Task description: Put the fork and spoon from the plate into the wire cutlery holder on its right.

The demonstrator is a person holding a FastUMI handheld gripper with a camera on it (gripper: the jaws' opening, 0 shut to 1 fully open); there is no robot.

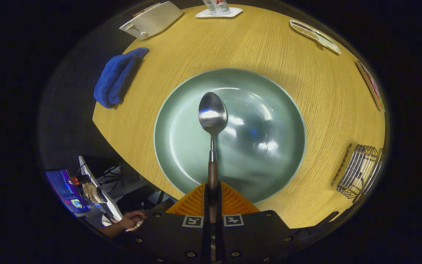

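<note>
Gripping a spoon (212, 126) by its dark wooden handle, the tongs (213, 192) are closed, both fingers pressed against the handle's sides. The spoon points straight ahead from the fingers, its shiny metal bowl facing up above the middle of a round, pale green plate (181, 146); whether the spoon touches the plate cannot be told. The plate sits on a round wooden table (269, 47). To the right of the plate, near the table's edge and well apart from it, stands the wire cutlery holder (359, 170). A crumpled blue cloth (117, 77) lies at the table's left edge. Beyond the plate, at the far edge, are a white box (152, 19) and a glass on a white coaster (219, 13). A person's hand (132, 219) shows below the table, left of the tongs.
</note>
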